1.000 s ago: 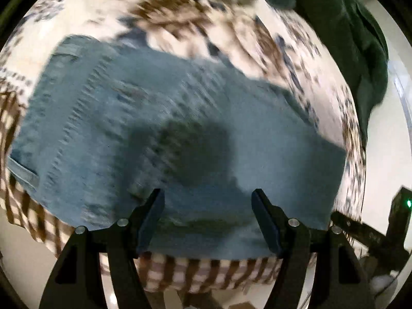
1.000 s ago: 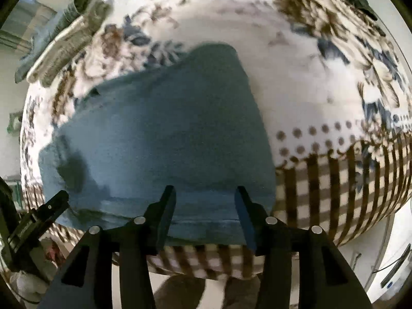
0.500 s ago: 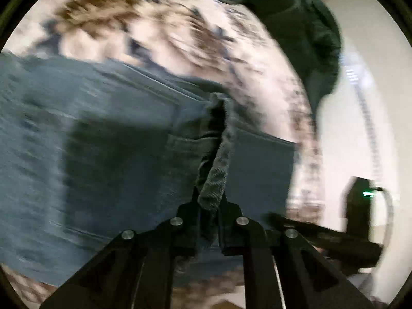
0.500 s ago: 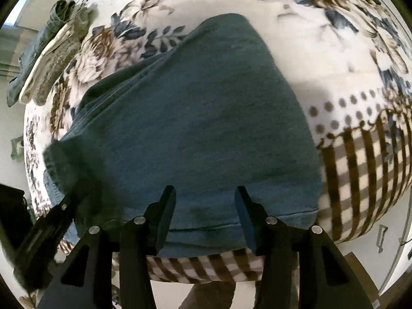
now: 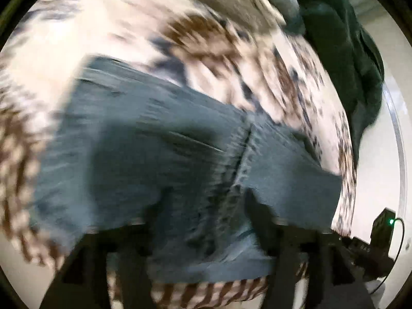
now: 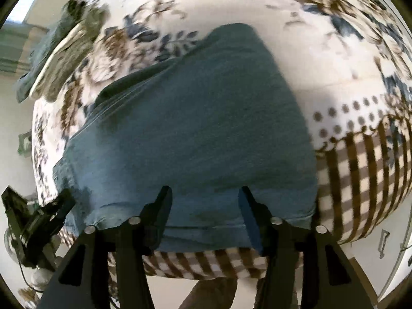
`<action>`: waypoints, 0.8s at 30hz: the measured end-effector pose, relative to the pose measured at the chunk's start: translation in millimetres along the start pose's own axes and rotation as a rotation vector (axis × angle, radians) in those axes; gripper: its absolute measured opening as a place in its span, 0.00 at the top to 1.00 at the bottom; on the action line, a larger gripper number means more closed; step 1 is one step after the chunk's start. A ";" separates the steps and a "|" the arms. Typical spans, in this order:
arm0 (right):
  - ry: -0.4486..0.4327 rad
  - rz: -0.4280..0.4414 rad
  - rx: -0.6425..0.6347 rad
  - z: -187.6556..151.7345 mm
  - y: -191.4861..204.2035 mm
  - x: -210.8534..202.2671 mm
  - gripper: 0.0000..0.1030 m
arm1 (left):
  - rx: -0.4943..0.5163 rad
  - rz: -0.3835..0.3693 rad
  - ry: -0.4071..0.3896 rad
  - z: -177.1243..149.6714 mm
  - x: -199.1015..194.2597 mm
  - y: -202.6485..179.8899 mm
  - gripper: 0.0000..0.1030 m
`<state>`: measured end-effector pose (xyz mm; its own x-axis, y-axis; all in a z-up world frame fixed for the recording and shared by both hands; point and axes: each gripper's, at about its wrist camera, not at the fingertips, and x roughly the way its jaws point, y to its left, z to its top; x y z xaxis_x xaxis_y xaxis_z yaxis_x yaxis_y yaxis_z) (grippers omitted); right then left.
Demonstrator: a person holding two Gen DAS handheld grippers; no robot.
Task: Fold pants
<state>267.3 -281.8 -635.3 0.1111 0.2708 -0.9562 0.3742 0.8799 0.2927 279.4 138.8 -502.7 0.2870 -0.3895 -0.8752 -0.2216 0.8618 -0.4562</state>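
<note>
Blue jeans (image 5: 154,134) lie folded on a floral bed cover (image 5: 90,25), near its checked front edge. My left gripper (image 5: 206,206) hovers low over their right part, the picture blurred by motion. Its jaws are opening, and a raised ridge of denim (image 5: 242,154) runs down between the fingers without the pads pressing on it. In the right wrist view the jeans (image 6: 200,118) lie flat and smooth. My right gripper (image 6: 204,198) stands over their near hem, jaws opening, nothing pinched. The left gripper (image 6: 51,208) shows at the jeans' left end.
A dark green garment (image 5: 347,64) is heaped at the bed's far right corner. Folded clothes (image 6: 59,59) are stacked at the far left in the right wrist view. A black device with a green light (image 5: 386,221) stands off the bed. The person's legs (image 6: 213,293) are below the edge.
The left gripper shut on a bunched fold of denim half a second ago, moved sideways, and has now let it go. The right gripper's jaws have widened slightly.
</note>
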 end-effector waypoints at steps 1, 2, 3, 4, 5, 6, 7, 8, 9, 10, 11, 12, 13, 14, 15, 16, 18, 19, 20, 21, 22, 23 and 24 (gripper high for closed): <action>0.001 -0.002 -0.013 -2.1 4.7 0.2 0.45 | -0.048 -0.001 -0.026 -7.9 -12.5 13.0 0.21; 0.003 -0.002 -0.020 -3.2 7.9 1.2 0.44 | -0.124 -0.010 -0.056 -16.3 -24.3 28.2 0.22; 0.007 0.001 -0.025 -4.3 10.7 2.5 0.45 | -0.198 -0.010 -0.077 -24.5 -32.5 43.5 0.22; 0.015 0.007 -0.026 -4.7 13.1 4.8 0.44 | -0.260 -0.004 -0.099 -30.9 -36.7 57.7 0.22; 0.023 0.011 -0.023 -5.0 14.5 6.9 0.44 | -0.332 -0.003 -0.132 -38.3 -41.1 74.6 0.22; 0.030 0.014 -0.018 -4.8 16.1 8.6 0.44 | -0.382 -0.002 -0.148 -42.9 -40.2 85.5 0.22; 0.033 0.022 -0.011 -3.8 17.8 10.1 0.44 | -0.450 -0.019 -0.156 -47.8 -37.7 101.9 0.22; 0.034 0.026 -0.010 -3.0 19.1 11.2 0.44 | -0.507 -0.042 -0.159 -49.1 -31.0 111.1 0.23; 0.035 0.026 -0.012 -1.8 20.6 12.3 0.44 | -0.562 -0.063 -0.165 -51.8 -26.1 122.3 0.23; 0.035 0.019 -0.015 -0.5 22.3 14.0 0.44 | -0.609 -0.095 -0.176 -53.5 -20.2 132.7 0.23; 0.037 0.009 -0.021 1.4 24.1 16.8 0.44 | -0.628 -0.116 -0.187 -53.4 -16.6 137.7 0.24; 0.040 0.000 -0.027 2.4 26.3 19.9 0.44 | -0.631 -0.126 -0.196 -51.1 -10.8 140.7 0.36; 0.045 -0.011 -0.033 3.2 28.8 23.6 0.44 | -0.623 -0.132 -0.202 -48.6 -6.3 141.4 0.43; 0.048 -0.018 -0.037 3.4 30.2 26.5 0.44 | -0.615 -0.123 -0.214 -47.4 -4.7 142.0 0.47; 0.053 -0.025 -0.044 3.3 31.8 29.6 0.44 | -0.610 -0.123 -0.232 -46.8 -4.3 142.3 0.60; 0.057 -0.033 -0.054 2.9 34.1 32.5 0.44 | -0.604 -0.125 -0.249 -47.9 -8.1 143.6 0.69; 0.057 -0.043 -0.068 1.3 37.2 35.6 0.44 | -0.567 -0.126 -0.289 -52.0 -20.4 138.0 0.73; 0.062 -0.045 -0.076 0.6 39.5 37.9 0.44 | -0.531 -0.122 -0.319 -54.3 -30.7 131.5 0.74; 0.067 -0.048 -0.082 0.2 41.2 39.8 0.44 | -0.490 -0.127 -0.346 -54.6 -37.1 124.0 0.75; 0.069 -0.053 -0.086 -0.3 42.8 41.6 0.44 | -0.451 -0.134 -0.367 -53.6 -41.0 117.2 0.75; 0.072 -0.056 -0.091 -1.4 44.8 43.7 0.44 | -0.399 -0.134 -0.386 -52.3 -43.5 108.4 0.75; 0.075 -0.058 -0.095 -1.5 46.7 45.6 0.44 | -0.400 -0.142 -0.387 -49.9 -38.5 106.2 0.75; 0.076 -0.060 -0.096 -1.3 48.4 47.0 0.44 | -0.431 -0.152 -0.380 -48.2 -31.7 111.1 0.73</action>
<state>289.5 -225.9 -666.0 0.0193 0.2420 -0.9701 0.2882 0.9277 0.2372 200.7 231.3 -533.4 0.6411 -0.2860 -0.7122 -0.4874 0.5652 -0.6656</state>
